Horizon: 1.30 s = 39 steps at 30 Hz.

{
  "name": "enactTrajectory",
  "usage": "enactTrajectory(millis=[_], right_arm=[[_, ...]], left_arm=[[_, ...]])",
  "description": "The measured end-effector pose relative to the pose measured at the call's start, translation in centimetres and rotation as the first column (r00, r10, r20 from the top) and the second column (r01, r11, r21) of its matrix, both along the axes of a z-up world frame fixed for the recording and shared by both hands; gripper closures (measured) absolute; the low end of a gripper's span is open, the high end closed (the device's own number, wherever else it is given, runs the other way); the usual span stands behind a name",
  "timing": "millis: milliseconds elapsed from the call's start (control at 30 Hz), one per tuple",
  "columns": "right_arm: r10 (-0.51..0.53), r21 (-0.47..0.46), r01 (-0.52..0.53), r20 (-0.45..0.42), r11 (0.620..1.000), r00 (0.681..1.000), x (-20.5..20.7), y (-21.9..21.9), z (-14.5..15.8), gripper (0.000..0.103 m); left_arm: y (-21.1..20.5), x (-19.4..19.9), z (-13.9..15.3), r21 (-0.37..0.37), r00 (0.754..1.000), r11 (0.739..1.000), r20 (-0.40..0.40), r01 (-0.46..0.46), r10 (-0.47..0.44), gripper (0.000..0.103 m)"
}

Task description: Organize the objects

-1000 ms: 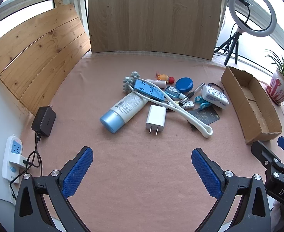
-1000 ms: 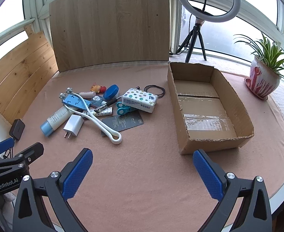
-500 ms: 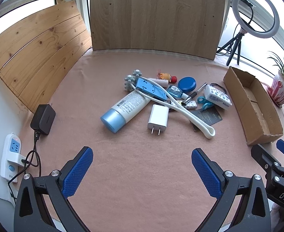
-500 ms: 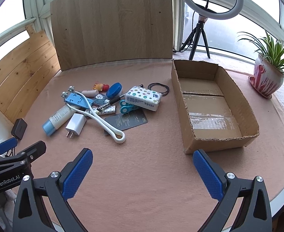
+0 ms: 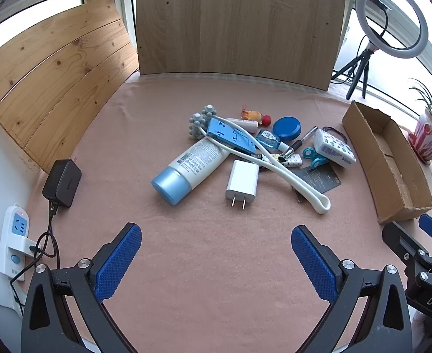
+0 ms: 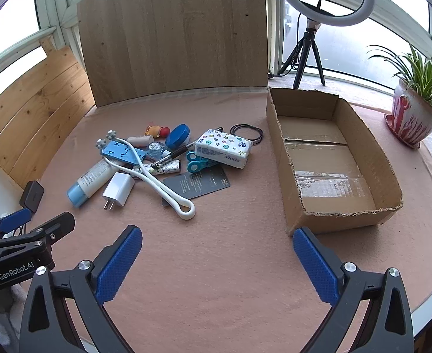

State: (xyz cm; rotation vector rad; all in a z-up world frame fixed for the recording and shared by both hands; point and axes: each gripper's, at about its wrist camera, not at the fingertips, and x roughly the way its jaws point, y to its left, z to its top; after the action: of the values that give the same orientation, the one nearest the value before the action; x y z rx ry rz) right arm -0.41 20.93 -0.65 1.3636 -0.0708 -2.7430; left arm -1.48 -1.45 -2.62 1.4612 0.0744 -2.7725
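Hovering over the cloth, left gripper [image 5: 216, 253] & right gripper [image 6: 217, 254] both w/ jaws wide apart, nothing held. Clutter pile [image 6: 157, 161] sits mid-table, just left of the cardboard box [image 6: 386, 176].

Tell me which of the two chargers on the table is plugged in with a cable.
The black charger at the left edge: a cable runs from it to the power strip. The white charger in the pile lies loose, prongs bare.
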Motion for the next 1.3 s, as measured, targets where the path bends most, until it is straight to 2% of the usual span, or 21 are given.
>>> enactTrajectory(millis=[300, 567, 700, 800, 900, 1033, 1167, 1300], right_arm=[[0.013, -0.008, -0.013, 0.015, 1.000, 1.000, -0.4, 0.0, -0.4, 0.008], [0.036, -0.012, -0.036, 0.025, 0.999, 0.999, -1.2, -0.1, -0.8, 0.020], [0.067, -0.006, -0.066, 0.023, 0.998, 0.998, -2.0, -0.5, -1.0, 0.031], [0.084, -0.026, -0.083, 0.037, 0.996, 0.996, -3.0, -0.6, -1.3, 0.035], [0.112, -0.057, -0.109, 0.060, 0.992, 0.992, -3.9, -0.8, -1.6, 0.036], [0.143, -0.052, -0.140, 0.073, 0.989, 0.987, -5.1, -1.4, -2.1, 0.036], [0.175, -0.060, -0.169, 0.096, 0.984, 0.980, -6.3, -2.1, -2.9, 0.036], [0.201, -0.054, -0.196, 0.121, 0.979, 0.972, -7.5, -3.0, -3.7, 0.036]], left_arm=[[-0.1, -0.3, -0.4, -0.004, 1.000, 1.000, 0.002, 0.002, -0.002, 0.000], [-0.5, -1.0, -1.2, -0.002, 1.000, 1.000, 0.012, 0.006, -0.006, 0.001], [-0.3, -1.8, -1.9, -0.010, 0.999, 1.000, 0.023, 0.022, -0.022, 0.006], [-0.2, -2.6, -2.5, 0.016, 0.998, 0.999, 0.041, 0.041, -0.042, 0.014], [0.0, -3.5, -3.0, 0.030, 0.997, 0.998, 0.056, 0.056, -0.058, 0.018], [-0.9, -5.1, -3.2, 0.059, 0.997, 0.997, 0.063, 0.039, -0.043, 0.018], [-2.7, -8.0, -3.0, 0.087, 0.998, 0.996, 0.062, 0.006, -0.012, 0.018], [-4.2, -11.5, -2.6, 0.083, 0.999, 0.996, 0.051, -0.017, 0.013, 0.018]])
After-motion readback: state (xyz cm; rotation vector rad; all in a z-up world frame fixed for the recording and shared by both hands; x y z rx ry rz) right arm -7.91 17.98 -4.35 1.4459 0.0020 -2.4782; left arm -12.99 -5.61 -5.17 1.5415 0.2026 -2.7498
